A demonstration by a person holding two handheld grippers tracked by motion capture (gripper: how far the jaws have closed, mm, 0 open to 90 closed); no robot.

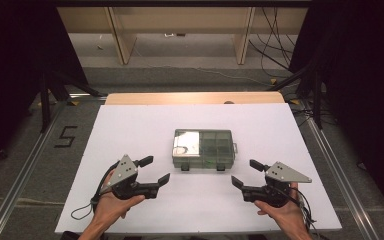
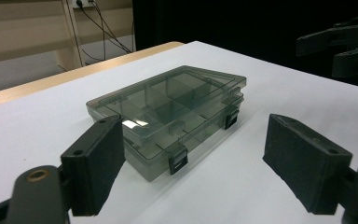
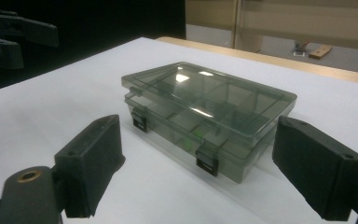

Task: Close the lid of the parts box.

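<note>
Two grippers sat wide open, holding nothing: left gripper [image 1: 154, 170] and right gripper [image 1: 245, 173] flanked the compartment box [image 1: 203, 148], which lay shut mid-table [image 1: 130, 130] with its latches [image 1: 202, 168] facing the person, likely staged so both could reach the clasps.

Contents of the smoky compartment box [image 1: 203, 148] indistinct behind its tinted lid.
</note>
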